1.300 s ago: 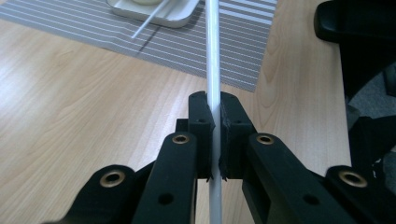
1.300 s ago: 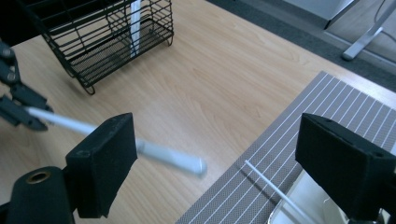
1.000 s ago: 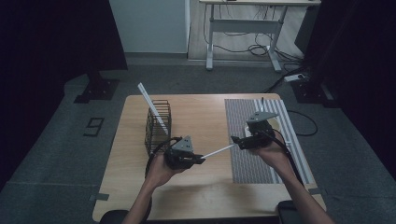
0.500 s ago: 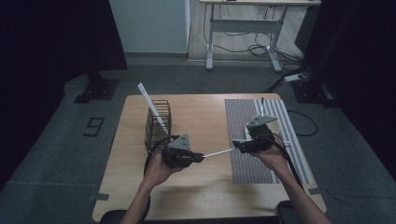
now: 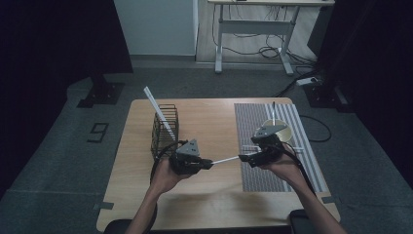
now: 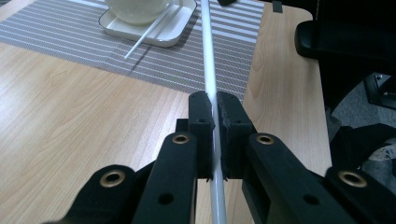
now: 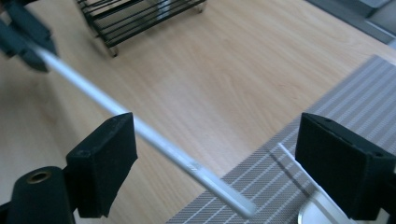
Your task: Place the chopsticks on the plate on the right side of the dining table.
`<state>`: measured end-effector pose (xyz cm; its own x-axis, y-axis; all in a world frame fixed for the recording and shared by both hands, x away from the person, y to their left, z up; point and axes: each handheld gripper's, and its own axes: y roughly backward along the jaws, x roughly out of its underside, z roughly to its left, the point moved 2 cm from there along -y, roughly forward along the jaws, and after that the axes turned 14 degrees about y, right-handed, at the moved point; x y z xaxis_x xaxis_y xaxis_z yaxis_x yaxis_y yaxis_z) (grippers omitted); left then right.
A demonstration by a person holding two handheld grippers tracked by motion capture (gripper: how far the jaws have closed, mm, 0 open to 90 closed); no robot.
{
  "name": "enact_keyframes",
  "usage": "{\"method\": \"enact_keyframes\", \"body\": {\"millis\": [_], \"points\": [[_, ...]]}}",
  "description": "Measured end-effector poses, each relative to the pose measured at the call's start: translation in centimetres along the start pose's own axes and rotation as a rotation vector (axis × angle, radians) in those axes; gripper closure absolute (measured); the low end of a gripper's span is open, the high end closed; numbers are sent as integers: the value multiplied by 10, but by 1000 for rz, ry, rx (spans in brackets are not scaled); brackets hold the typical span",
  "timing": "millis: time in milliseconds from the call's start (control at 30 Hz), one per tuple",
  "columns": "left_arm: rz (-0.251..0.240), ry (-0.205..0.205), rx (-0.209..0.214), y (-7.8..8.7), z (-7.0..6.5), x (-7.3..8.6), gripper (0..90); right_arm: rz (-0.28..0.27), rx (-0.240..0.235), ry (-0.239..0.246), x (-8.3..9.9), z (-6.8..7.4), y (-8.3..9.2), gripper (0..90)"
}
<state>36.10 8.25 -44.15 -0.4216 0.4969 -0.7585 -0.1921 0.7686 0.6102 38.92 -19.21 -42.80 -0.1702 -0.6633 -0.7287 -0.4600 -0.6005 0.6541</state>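
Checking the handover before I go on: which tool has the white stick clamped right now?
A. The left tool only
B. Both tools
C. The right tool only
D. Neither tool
A: in the left gripper view the left tool has its jaws pressed onto the white stick, while in the right gripper view the right tool stands wide open, with the stick passing between its jaws and no pad pressing on it.
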Motion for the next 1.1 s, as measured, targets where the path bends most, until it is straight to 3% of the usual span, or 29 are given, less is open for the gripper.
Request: {"method": "enact_keyframes", "body": {"millis": [267, 300, 533, 667, 833, 933, 1100], "points": [[5, -4, 4, 0, -1, -1, 857, 44, -39, 114, -2, 12, -9, 291], [4, -2, 11, -1, -1, 0, 856, 53, -59, 139, -3, 16, -11, 392], [14, -9, 11, -3, -2, 0, 856, 80, -108, 177, -4, 20, -14, 574], [3, -6, 17, -3, -1, 1, 856, 91, -96, 193, -5, 22, -13, 590], [-29, -22, 10, -1, -2, 0, 834, 127, -114, 210, -5, 23, -13, 648], [-38, -36, -24, 1, -2, 0, 791, 138, -148, 208, -5, 25, -14, 686], [-59, -29, -44, 4, 0, 1, 730, 153, -178, 215, -5, 25, -12, 718]]}}
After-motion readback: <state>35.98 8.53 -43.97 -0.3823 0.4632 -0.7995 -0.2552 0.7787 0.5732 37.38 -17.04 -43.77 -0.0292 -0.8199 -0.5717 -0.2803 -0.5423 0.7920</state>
